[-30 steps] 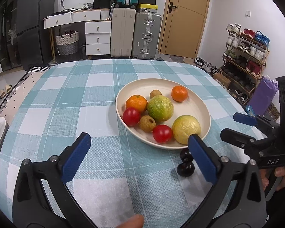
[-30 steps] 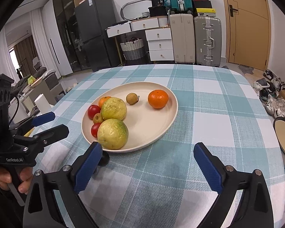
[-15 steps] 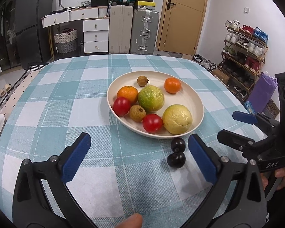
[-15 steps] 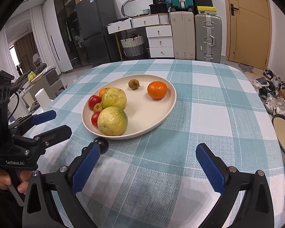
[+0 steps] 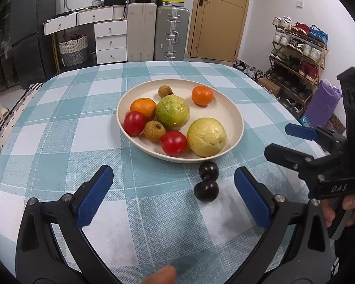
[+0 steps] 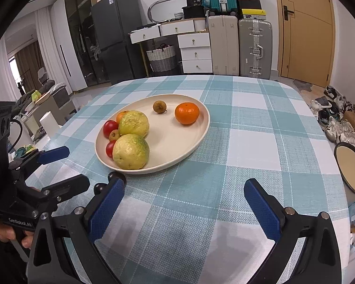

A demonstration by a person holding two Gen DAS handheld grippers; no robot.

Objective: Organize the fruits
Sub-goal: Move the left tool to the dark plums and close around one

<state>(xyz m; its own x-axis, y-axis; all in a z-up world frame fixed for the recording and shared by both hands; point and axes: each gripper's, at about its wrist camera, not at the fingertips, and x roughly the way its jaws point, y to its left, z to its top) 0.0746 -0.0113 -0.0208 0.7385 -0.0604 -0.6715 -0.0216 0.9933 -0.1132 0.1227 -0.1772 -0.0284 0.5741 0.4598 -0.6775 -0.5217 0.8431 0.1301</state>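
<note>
A cream plate point(image 5: 234, 114) point(image 6: 196, 139) on the checked tablecloth holds two yellow-green guavas point(image 5: 206, 137), two oranges point(image 5: 202, 95), two red tomatoes point(image 5: 173, 143) and two small brown fruits point(image 5: 154, 131). Two dark plums point(image 5: 206, 190) lie on the cloth just in front of the plate; in the right wrist view they point(image 6: 114, 176) are partly hidden behind my finger. My left gripper point(image 5: 174, 195) is open and empty, short of the plums. My right gripper point(image 6: 184, 203) is open and empty, to the right of the plums.
The round table drops off at the right, with a shoe rack point(image 5: 298, 47) beyond it. A round stool point(image 6: 351, 168) stands by the table's right edge. Suitcases point(image 6: 254, 47), drawers and a fridge stand along the far wall.
Both grippers have drawn back from the plate, which now sits farther off and higher in both views. Both plums now show fully in the left wrist view. Both grippers stay open.
</note>
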